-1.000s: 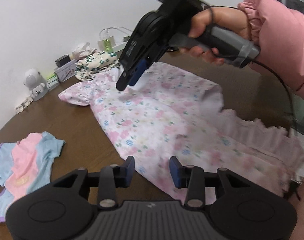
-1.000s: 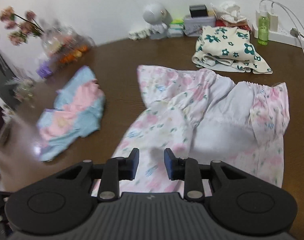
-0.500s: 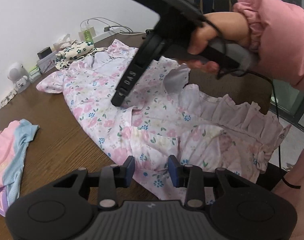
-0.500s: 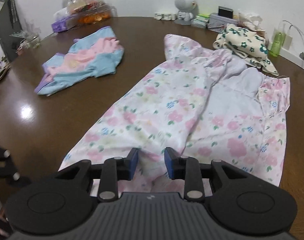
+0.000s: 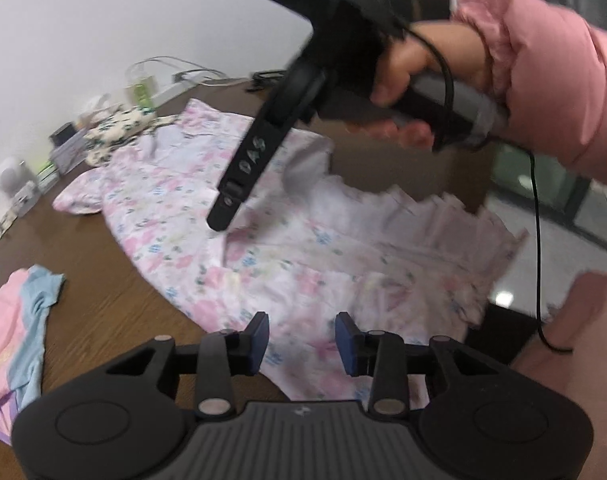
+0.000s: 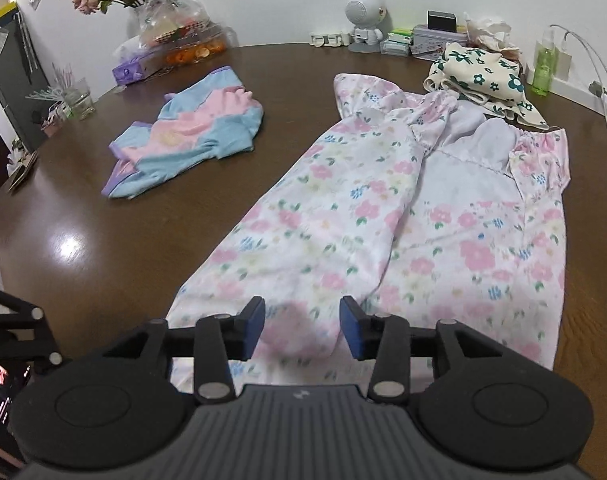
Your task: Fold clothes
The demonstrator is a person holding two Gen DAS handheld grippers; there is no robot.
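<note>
Left wrist view, "DAS" on right tongs (image 5: pixel 219 222), both tongs spread, left tongs (image 5: pixel 302 338) over floral dress (image 5: pixel 303 248).

— What's she wearing?
— A puffy pink sleeve with a gathered cuff (image 5: pixel 543 76).
— And the tools?
— Matte black plastic tongs (image 5: pixel 301 340), blue pads (image 5: pixel 259 338), silver screws, a thin black cable (image 5: pixel 537 240), "DAS" scrawled on one.

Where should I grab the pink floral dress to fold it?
Probably take the pink floral dress by its near hem corner, coming from the left edge: there the cloth lies flat on the table with the edge exposed.
</note>
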